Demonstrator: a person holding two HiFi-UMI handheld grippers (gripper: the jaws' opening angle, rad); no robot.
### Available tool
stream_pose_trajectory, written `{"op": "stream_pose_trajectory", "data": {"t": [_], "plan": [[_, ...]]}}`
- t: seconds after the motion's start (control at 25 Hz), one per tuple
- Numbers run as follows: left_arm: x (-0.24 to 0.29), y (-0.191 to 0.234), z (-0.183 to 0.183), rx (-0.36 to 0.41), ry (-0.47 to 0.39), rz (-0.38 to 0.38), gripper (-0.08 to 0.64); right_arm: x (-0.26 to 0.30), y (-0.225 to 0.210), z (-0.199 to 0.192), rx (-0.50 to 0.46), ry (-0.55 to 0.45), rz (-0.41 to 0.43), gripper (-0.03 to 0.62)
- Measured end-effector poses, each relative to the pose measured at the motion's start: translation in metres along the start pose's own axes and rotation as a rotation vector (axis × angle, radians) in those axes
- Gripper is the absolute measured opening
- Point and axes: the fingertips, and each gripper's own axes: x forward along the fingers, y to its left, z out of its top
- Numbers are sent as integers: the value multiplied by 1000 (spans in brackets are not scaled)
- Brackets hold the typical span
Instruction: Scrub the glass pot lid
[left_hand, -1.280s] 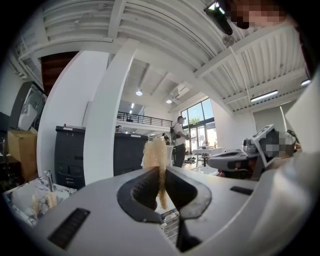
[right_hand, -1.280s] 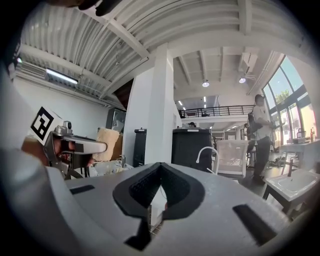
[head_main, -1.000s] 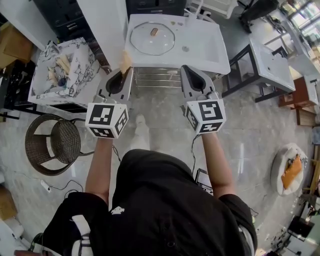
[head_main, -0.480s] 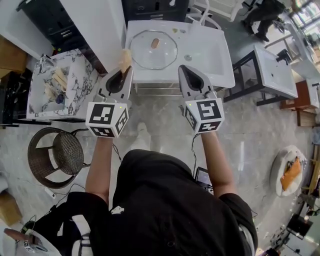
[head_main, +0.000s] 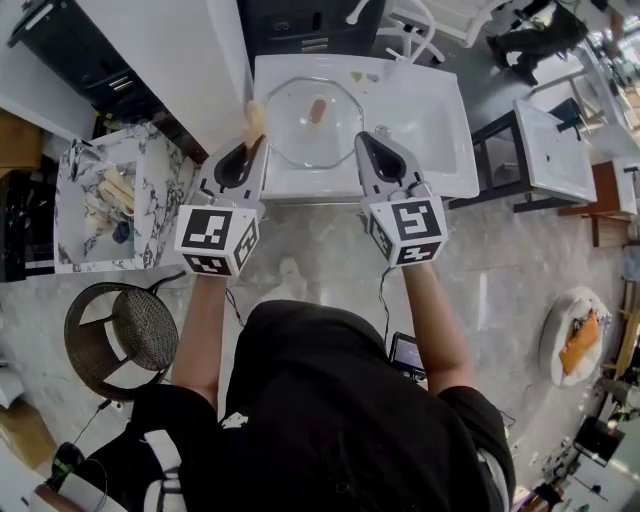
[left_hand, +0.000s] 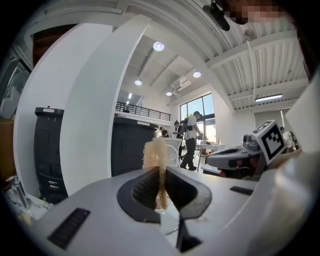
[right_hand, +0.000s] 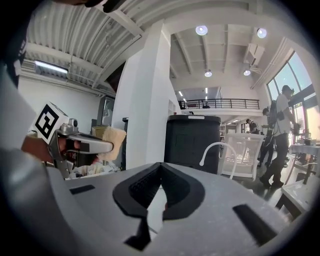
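A round glass pot lid (head_main: 315, 121) with a brown knob lies in the basin of a white sink (head_main: 430, 110) ahead of me. My left gripper (head_main: 253, 128) is shut on a tan sponge (head_main: 254, 122), which stands up between its jaws (left_hand: 158, 159) at the lid's left rim. My right gripper (head_main: 362, 137) is shut with nothing between its jaws (right_hand: 160, 166); it hovers at the lid's right edge, over the sink's front. From the right gripper view the left gripper and its sponge (right_hand: 112, 142) show at the left.
A marble-topped side table (head_main: 110, 200) with brushes stands left of the sink, and a wicker stool (head_main: 135, 335) sits on the floor nearer me. A white wall panel (head_main: 170, 60) rises at the back left. Another white table (head_main: 555, 140) stands at the right. People stand in the far background (left_hand: 190, 137).
I have stepped closer to the sink, which now lies nearer both grippers. The jaw tips have come from short of the sink to the lid's edges. Both stay shut.
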Motion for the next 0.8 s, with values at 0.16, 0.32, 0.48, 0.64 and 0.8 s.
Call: {"op": "stream_pose_trajectory", "data": {"t": [0.16,0.32,0.48,0.64,0.8], "plan": [[22,23,-11,-13,20,-25,17,31,-4,-6,2,24,-16,-2],[38,35,-27,-19,52,-58,17,51,-2,-17,-5,57,-24,-2],[53,38,-38,-17,73,-85,17,62,-5,-28,-12,98,-22,-2],[67,40,-47,-8,100,-104,17,72,-7,-43,-15,146,5,-2],[80,37,-58,-1,127,-114,17,80,-12,-57,-26,186,46,-2]]}}
